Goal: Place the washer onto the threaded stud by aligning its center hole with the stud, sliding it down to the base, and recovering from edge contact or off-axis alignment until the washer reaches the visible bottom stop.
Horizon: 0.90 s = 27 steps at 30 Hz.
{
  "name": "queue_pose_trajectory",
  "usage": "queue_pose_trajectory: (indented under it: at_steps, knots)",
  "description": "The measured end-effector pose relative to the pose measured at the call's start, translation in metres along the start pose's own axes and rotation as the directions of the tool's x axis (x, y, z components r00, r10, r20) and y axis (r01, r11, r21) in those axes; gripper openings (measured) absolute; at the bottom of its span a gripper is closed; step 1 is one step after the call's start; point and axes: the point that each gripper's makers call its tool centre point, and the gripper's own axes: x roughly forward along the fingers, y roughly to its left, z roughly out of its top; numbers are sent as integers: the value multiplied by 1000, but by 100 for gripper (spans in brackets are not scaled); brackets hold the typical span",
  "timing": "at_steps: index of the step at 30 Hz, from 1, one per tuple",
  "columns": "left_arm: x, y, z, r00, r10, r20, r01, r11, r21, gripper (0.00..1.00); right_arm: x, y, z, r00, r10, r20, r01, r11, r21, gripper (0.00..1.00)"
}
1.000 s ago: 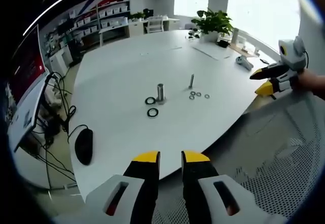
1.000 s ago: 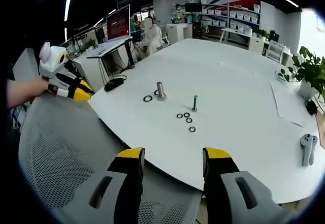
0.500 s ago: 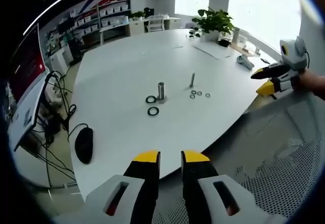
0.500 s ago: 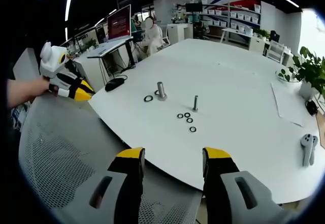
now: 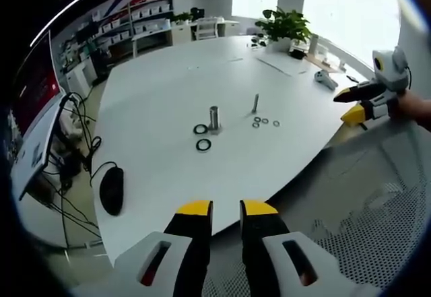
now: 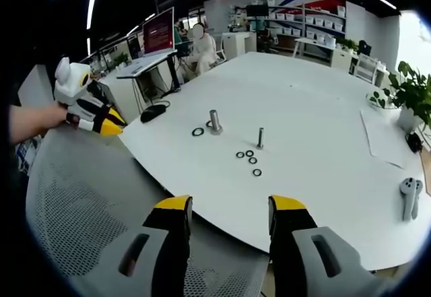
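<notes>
Both claws hang back over the mesh chair back (image 6: 87, 203), well short of the table (image 6: 316, 108). Right claw (image 6: 230, 206) stands wide and empty; left claw (image 5: 226, 209) is narrow, a slim gap between its tips, also empty. Farther out, small washers (image 6: 250, 159) lie loose just beside the thin stud (image 6: 260, 137); larger rings (image 5: 203, 145) sit by the thick post (image 5: 214, 118). Judging by this, nothing is picked yet. Approach low, pinch one washer by its rim, then bring it level over the stud's tip before lowering.
</notes>
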Motion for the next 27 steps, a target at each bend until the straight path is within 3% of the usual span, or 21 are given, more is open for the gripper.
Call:
queue_pose_trajectory:
  at_steps: [23,27]
  knots:
    - [2,4,0,1000,-12,-5,11,1000,-19,14,2,-2,4,1000,2,14,-2,1000,9,47]
    - [-3,1,7,999,-25,37,26,999,-29,14,0,-3,3,1000,-3,10,3,1000,19,47]
